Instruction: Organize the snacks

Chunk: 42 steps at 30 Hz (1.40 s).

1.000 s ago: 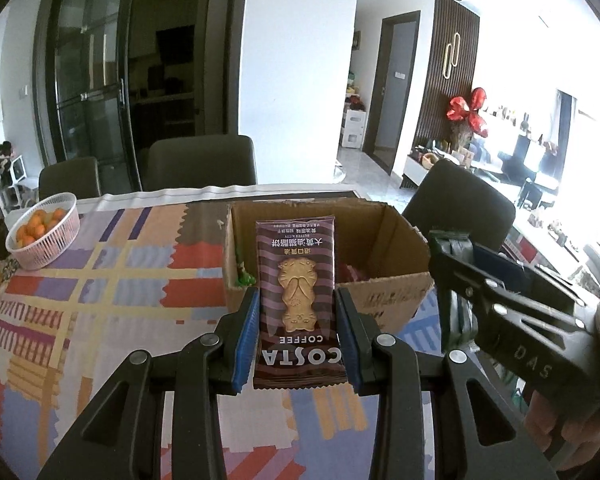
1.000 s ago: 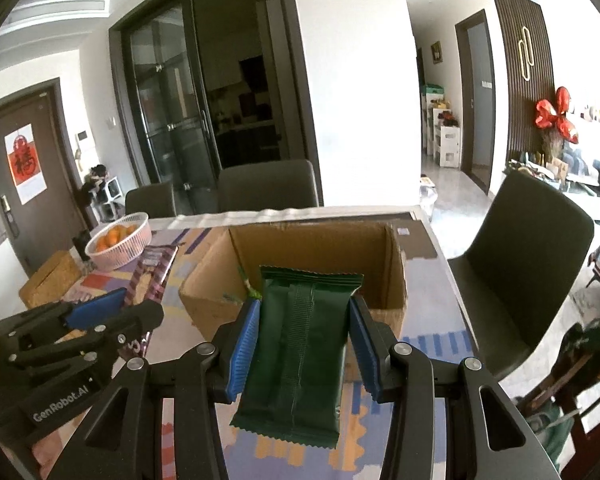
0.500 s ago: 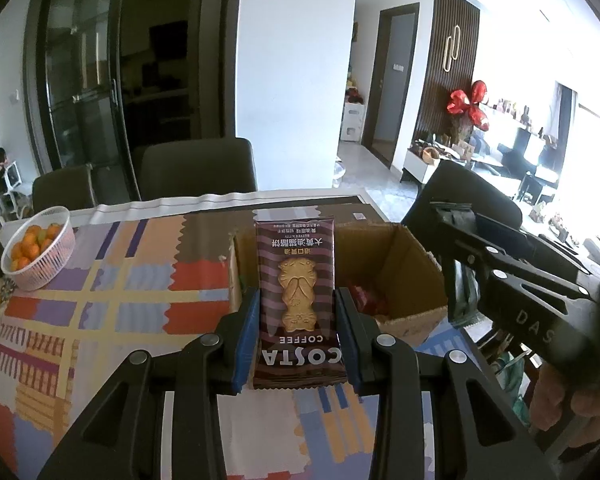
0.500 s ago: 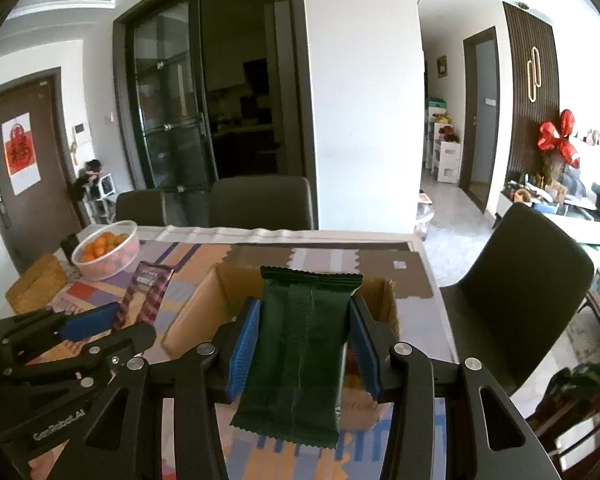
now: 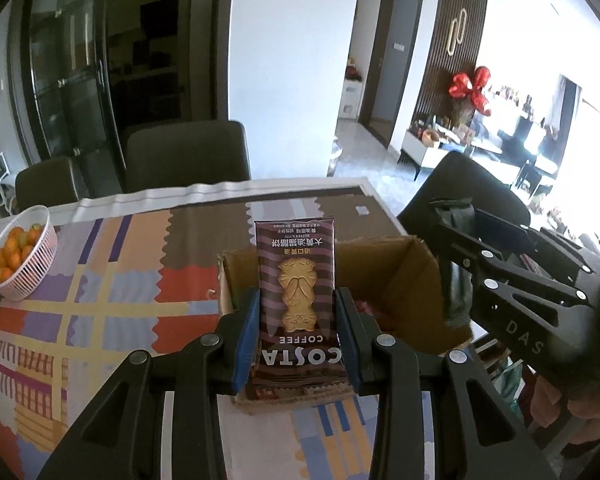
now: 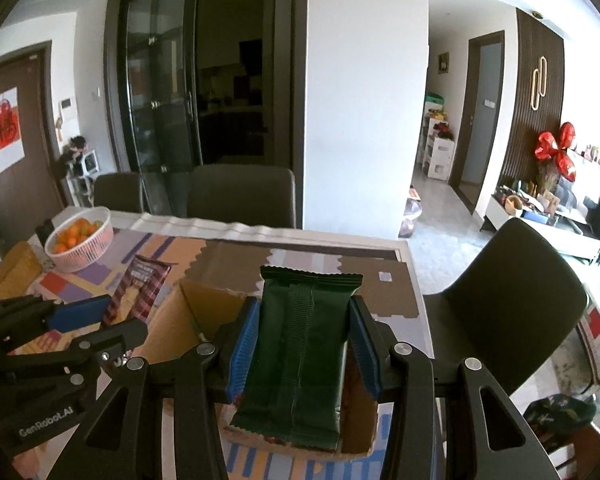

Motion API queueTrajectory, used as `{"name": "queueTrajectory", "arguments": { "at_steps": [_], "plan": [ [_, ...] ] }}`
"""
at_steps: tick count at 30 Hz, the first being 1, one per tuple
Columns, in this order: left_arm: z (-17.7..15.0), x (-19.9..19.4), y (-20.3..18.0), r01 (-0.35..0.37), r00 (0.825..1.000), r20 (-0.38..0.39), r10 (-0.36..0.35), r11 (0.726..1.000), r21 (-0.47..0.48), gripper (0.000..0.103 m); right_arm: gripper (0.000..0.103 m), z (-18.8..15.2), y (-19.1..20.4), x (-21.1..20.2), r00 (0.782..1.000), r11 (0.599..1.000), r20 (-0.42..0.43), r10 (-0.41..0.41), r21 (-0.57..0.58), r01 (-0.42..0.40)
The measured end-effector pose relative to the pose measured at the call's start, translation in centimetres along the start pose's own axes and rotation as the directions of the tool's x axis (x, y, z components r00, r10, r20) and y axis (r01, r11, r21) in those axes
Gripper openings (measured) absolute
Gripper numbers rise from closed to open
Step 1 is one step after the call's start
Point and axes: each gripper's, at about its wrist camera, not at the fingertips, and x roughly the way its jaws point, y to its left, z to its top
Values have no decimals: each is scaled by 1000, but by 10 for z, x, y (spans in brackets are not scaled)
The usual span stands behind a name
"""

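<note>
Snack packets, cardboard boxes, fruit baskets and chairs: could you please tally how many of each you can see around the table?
Snack packets: 2 (brown Costa packet in the left gripper, dark green packet in the right gripper)
Cardboard boxes: 1
Fruit baskets: 1
Chairs: 3
Total: 7

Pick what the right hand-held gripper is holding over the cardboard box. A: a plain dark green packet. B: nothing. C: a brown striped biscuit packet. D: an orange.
A: in the right wrist view, the right hand-held gripper clamps a dark green packet between its blue pads, above the open cardboard box.
</note>
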Motion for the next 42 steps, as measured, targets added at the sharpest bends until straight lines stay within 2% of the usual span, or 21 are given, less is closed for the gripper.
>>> {"name": "queueTrajectory", "arguments": {
  "at_steps": [6, 8, 10, 13, 16, 20, 27, 33, 38, 42],
  "plan": [
    [3, 29, -3, -42, 998, -52, 42, 999, 17, 37, 45, -2, -6, 25, 997, 1000, -71, -3, -1, 3],
    [3, 39, -2, -41, 996, -74, 42, 999, 15, 43, 45, -4, -8, 33, 996, 1000, -90, -3, 8, 4],
    [0, 45, -2, -85, 993, -82, 86, 996, 22, 46, 46, -9, -10, 39, 994, 1000, -110, 7, 11, -6],
    [-6, 44, -1, -113, 991, -70, 116, 993, 41, 56, 46, -18, -13, 37, 991, 1000, -130, 9, 28, -5],
    [-13, 35, -2, -137, 989, -48, 139, 990, 38, 60, 52, -24, -13, 33, 991, 1000, -130, 0, 24, 4],
    [-21, 17, -3, -155, 988, -5, 155, 987, 36, 66, 57, -34, -12, 20, 993, 999, -118, 2, 32, 2],
    [-40, -22, -4, -163, 984, 76, 162, 987, 8, 73, 72, -45, -9, -11, 998, 999, -54, -18, 30, 19],
    [-60, -56, -7, -184, 972, 148, 182, 983, 0, 83, 84, -55, -5, -46, 999, 999, 14, -42, 34, 42],
    [-84, -82, -11, -189, 962, 200, 186, 982, -6, 94, 88, -68, -2, -74, 997, 998, 65, -49, 50, 46],
    [-105, -99, -14, -203, 954, 225, 201, 979, -12, 97, 89, -83, 2, -93, 995, 998, 88, -46, 55, 41]
  ]
}}
